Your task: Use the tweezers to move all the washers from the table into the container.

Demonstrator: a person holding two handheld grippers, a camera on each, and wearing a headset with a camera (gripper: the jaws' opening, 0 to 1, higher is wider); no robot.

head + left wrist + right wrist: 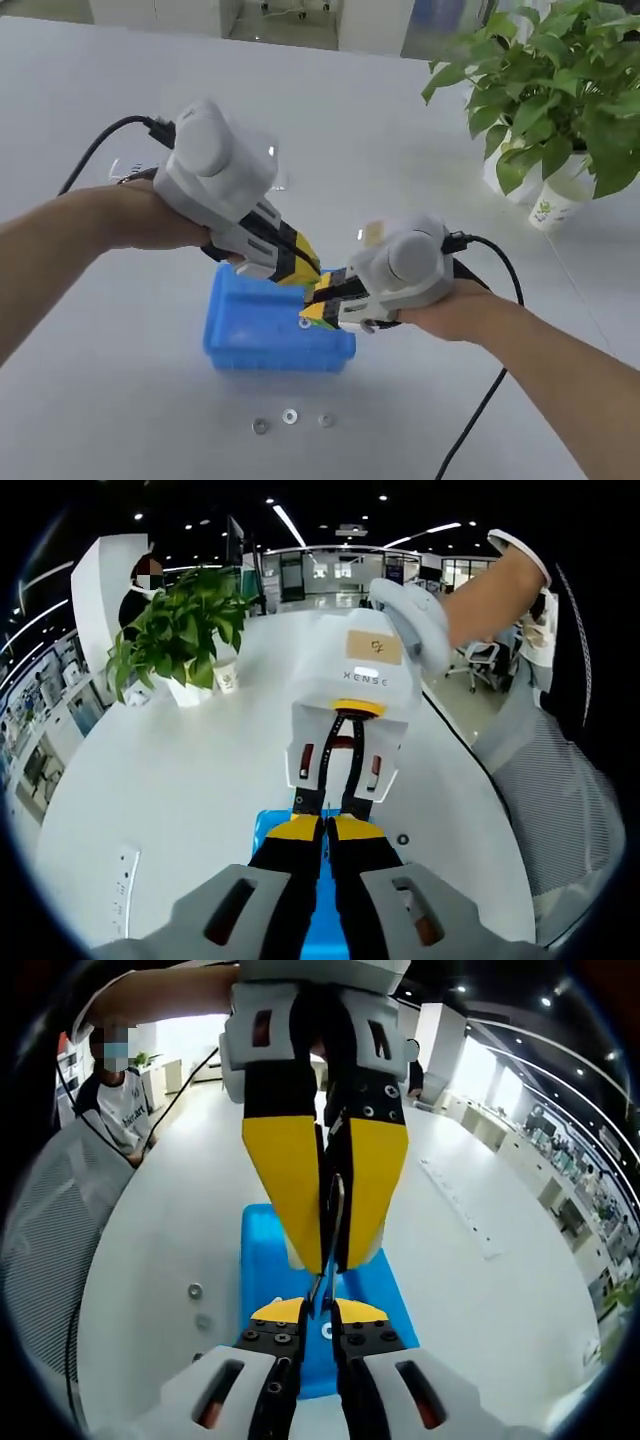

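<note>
Guessing this is a re-grip of the tweezers (334, 1222) rather than a pick. The left tongs (303, 268) are clamping them between the yellow pads with the point hanging down. The right tongs (320, 306) are meeting that point head-on. As far as I can tell they're pulled nearly shut with the tip sitting in the slot, and they're carrying nothing else.

If I'm doing this, I'm keeping the left squeeze firm and only nudging with the right, so the tweezers are sliding straight along the pads and not twisting. I'm also staying over the container (240, 338), so a slip is landing in the blue tray and not skating off across the bench (110, 400).

Pose-wise, the left hand (150, 215) is coming in from the upper left of the head view, with its tongs angling down toward the centre. The right hand (455, 310) is reaching in from the lower right, pointing left. The two noses are meeting just above the container's right side.

Three washers (290, 415) are waiting on the bench at the bottom of the frame, just below the container and clear of it. What looks like one more is lying inside it.
</note>
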